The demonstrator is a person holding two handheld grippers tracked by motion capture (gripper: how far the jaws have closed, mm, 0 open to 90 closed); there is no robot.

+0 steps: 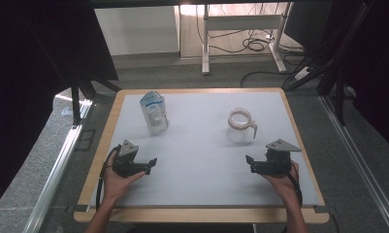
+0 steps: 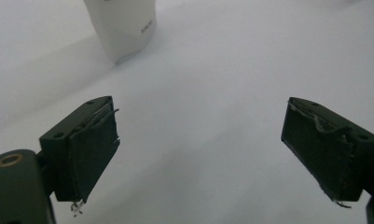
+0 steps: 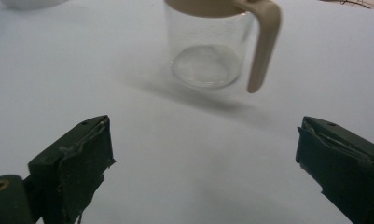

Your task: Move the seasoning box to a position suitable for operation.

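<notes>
Right now we are holding both grippers low over the desk (image 1: 134, 194), left gripper (image 1: 152, 162) fingers released facing the carton (image 1: 154, 112), right gripper (image 1: 248, 160) fingers released facing the jug (image 1: 240, 125); a hurried approach risks tipping the light carton or nudging the jug's handle.

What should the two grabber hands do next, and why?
Probably the left gripper should ease forward toward the white pouch. Its jaws stand open with nothing between them, and in the left gripper view the pouch stands upright ahead, apart from them. The right gripper is open too, facing the clear jug, so it could wait.
</notes>
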